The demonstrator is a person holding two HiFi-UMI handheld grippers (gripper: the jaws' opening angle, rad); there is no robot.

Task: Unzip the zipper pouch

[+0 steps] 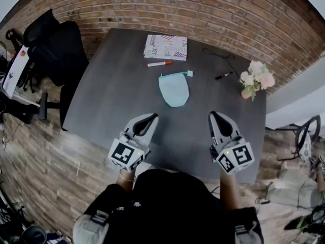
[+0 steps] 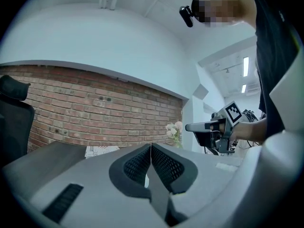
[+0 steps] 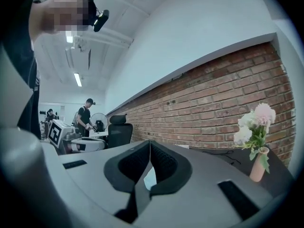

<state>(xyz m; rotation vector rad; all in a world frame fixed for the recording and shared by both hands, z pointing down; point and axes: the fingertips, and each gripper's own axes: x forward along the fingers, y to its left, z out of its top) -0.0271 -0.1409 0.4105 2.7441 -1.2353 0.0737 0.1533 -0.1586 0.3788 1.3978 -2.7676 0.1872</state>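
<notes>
Left gripper (image 1: 152, 118), right gripper (image 1: 214, 115) — jaws clenched, empty. Pouch (image 1: 173, 89) (light blue) ahead, apart from both; red marker (image 1: 159, 63), booklet (image 1: 165, 47) beyond it; pen (image 1: 223, 75), flowers (image 1: 257, 79) at right.

I see a dark table (image 1: 111, 95) before a brick wall (image 1: 213, 9); a printed booklet (image 1: 165, 47) lies at its far edge, a red marker (image 1: 159, 63) just in front; to the right, a black pen (image 1: 223, 75), a thin cable (image 1: 218, 53) and flowers in a vase (image 1: 256, 78); a black office chair (image 1: 53, 47) stands left.

Booklet (image 1: 165, 47) print too small to read, pouch (image 3: 149, 178) a mere sliver behind jaws — chair (image 2: 12, 127) edge-cropped.
</notes>
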